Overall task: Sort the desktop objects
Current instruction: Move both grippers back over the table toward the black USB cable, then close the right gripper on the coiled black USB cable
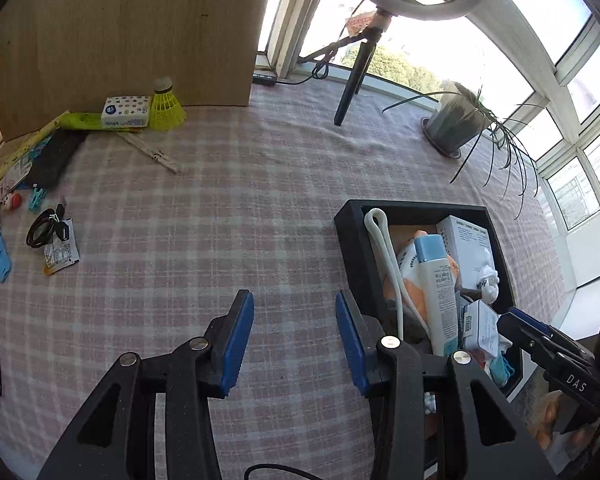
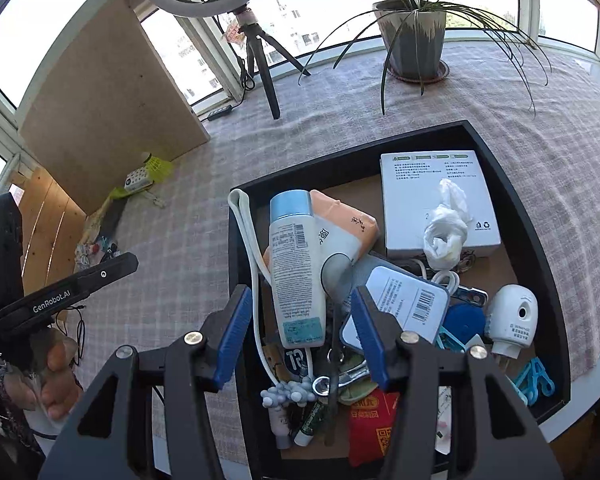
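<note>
Right wrist view: the right gripper [image 2: 296,336] hangs open and empty over the box [image 2: 512,184], above the bottle [image 2: 296,264], likely choosing a pick. The left gripper [image 1: 294,344], also open and empty, faces bare cloth [image 1: 220,200]; unsorted clutter [image 1: 52,236] lies far left.

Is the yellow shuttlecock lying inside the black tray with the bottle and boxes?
No: the yellow shuttlecock stands on the checked tablecloth by the wooden board, well apart from the black tray.
</note>
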A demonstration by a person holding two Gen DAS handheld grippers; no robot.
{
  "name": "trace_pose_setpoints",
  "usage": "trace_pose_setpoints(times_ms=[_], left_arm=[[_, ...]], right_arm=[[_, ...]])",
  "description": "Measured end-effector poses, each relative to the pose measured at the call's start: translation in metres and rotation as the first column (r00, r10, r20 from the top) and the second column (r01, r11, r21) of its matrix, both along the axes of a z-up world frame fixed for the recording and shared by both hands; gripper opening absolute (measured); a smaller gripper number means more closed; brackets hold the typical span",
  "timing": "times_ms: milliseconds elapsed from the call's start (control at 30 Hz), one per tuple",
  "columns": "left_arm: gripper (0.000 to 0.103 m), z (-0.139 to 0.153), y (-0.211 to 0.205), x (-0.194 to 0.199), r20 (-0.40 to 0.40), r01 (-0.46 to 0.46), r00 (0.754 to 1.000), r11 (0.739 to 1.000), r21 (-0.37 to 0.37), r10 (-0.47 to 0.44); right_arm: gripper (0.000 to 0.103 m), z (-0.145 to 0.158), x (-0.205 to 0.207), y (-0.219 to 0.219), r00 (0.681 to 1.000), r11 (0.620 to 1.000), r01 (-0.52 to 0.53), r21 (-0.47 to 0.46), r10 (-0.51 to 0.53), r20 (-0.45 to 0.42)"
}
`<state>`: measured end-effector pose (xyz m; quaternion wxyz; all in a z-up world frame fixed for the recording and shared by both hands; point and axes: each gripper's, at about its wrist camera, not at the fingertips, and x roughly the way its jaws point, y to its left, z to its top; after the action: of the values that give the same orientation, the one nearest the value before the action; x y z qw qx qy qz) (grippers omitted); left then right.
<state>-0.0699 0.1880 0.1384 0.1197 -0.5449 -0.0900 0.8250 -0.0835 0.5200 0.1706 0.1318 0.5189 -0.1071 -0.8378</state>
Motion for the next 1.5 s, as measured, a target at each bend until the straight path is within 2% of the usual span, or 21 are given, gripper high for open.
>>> trace_pose_setpoints(times_ms=[167,333,400,433,600,733,1000,1200,1267,1333,1500], left_arm=[[0.040,-0.007,-0.063,-0.010,0.012,-0.100,0.995,0.995,-0.022,0.100],[0.040,-0.014,-0.124,-0.015,0.031,-0.201,0.979,0.979,-0.020,0.202],[0.040,-0.018,-0.148,-0.016,0.035,-0.243,0.969,0.970,-0.019,0.244],[0.040,-0.020,-0.159,-0.017,0.039,-0.262,0.964,0.965,-0.015,0.262],[0.040,-0.033,-0.207,-0.023,0.042,-0.362,0.931,0.932,-0.029,0.363],[0.040,-0.048,-0.234,-0.030,0.065,-0.400,0.913,0.916,-0.041,0.402],[0.040,-0.075,-0.261,-0.046,0.096,-0.417,0.904,0.909,-0.017,0.416],[0.042,-0.094,-0.266,-0.059,0.132,-0.414,0.905,0.908,0.062,0.404],[0.042,-0.100,-0.266,-0.063,0.140,-0.404,0.909,0.911,0.076,0.392],[0.042,-0.106,-0.264,-0.067,0.148,-0.395,0.913,0.915,0.078,0.381],[0.043,-0.115,-0.259,-0.073,0.132,-0.364,0.926,0.929,0.059,0.355]], right_arm=[[0.051,0.004,-0.015,-0.051,0.997,0.996,-0.083,0.010,0.083,-0.001],[0.051,0.005,-0.031,-0.109,0.985,0.984,-0.175,0.015,0.175,0.004],[0.051,0.003,-0.041,-0.145,0.973,0.973,-0.229,0.009,0.229,0.013],[0.051,0.003,-0.041,-0.145,0.973,0.973,-0.229,0.009,0.229,0.013],[0.051,0.000,-0.056,-0.212,0.945,0.945,-0.326,0.031,0.326,0.012],[0.051,-0.005,-0.071,-0.265,0.919,0.918,-0.395,0.041,0.394,0.024],[0.051,-0.028,-0.102,-0.360,0.868,0.872,-0.490,0.011,0.487,0.095],[0.050,-0.057,-0.122,-0.419,0.820,0.839,-0.542,-0.059,0.543,0.182],[0.045,-0.070,-0.129,-0.432,0.810,0.838,-0.536,-0.097,0.544,0.219],[0.035,-0.082,-0.134,-0.444,0.796,0.834,-0.539,-0.119,0.550,0.252],[0.033,-0.105,-0.142,-0.468,0.772,0.828,-0.543,-0.138,0.557,0.305]])
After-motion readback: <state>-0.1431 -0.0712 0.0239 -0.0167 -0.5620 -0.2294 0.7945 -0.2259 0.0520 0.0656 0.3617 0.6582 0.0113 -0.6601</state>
